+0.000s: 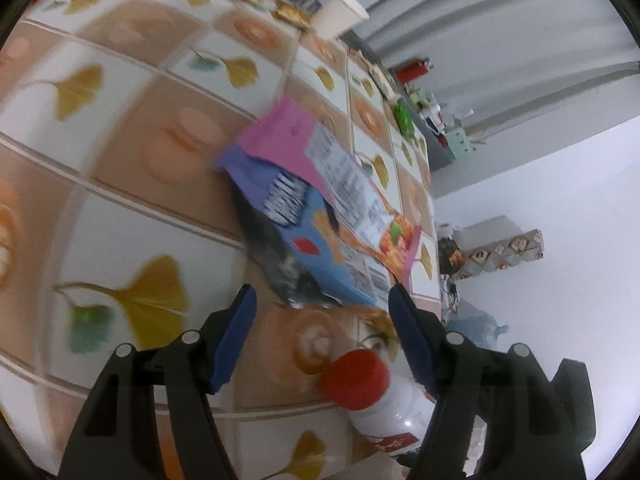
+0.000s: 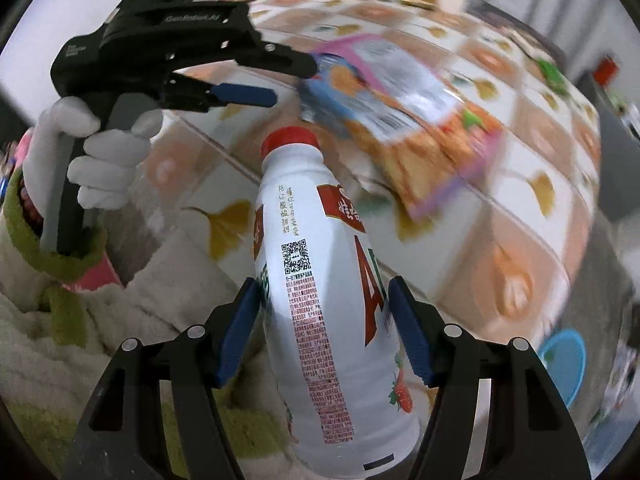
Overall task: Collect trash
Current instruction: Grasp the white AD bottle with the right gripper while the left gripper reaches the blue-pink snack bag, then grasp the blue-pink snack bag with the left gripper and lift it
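My right gripper is shut on a white plastic bottle with a red cap, held above the table's near edge; the bottle also shows low in the left wrist view. A crumpled snack wrapper, pink, blue and orange, lies on the patterned tablecloth; it also shows in the right wrist view. My left gripper is open and empty, its fingertips just short of the wrapper's near end. In the right wrist view the left gripper reaches toward the wrapper from the left.
A white paper cup and small snack packets stand at the table's far edge. A green wrapper lies near the right edge. A blue basin sits on the floor at the right.
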`<action>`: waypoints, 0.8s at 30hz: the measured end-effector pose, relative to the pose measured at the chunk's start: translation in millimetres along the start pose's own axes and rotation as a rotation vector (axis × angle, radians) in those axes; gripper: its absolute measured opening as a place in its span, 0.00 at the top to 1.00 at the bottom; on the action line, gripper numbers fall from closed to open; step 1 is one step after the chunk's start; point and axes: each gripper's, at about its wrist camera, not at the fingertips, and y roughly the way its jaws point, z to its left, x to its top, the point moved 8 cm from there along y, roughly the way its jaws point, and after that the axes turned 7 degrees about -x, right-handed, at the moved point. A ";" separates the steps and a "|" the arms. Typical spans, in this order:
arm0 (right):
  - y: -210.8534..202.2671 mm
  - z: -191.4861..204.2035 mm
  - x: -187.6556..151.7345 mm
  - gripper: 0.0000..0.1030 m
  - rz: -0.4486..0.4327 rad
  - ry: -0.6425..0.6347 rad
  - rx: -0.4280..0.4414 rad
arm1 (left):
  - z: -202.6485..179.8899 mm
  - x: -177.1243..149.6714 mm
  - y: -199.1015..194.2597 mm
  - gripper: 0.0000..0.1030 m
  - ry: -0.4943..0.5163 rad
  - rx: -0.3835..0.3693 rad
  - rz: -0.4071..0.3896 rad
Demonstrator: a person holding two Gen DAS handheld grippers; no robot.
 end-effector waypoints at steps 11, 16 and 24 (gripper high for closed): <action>-13.1 -50.3 -37.6 0.40 -0.031 0.291 -0.098 | -23.2 -21.9 30.9 0.37 -0.163 -0.018 -0.022; -18.2 -61.2 -46.1 0.40 -0.069 0.401 -0.056 | -25.8 -9.6 44.3 0.42 -0.267 -0.009 -0.115; -23.4 -71.4 -57.2 0.40 -0.111 0.483 0.005 | -9.1 -0.4 45.8 0.79 -0.365 0.044 -0.211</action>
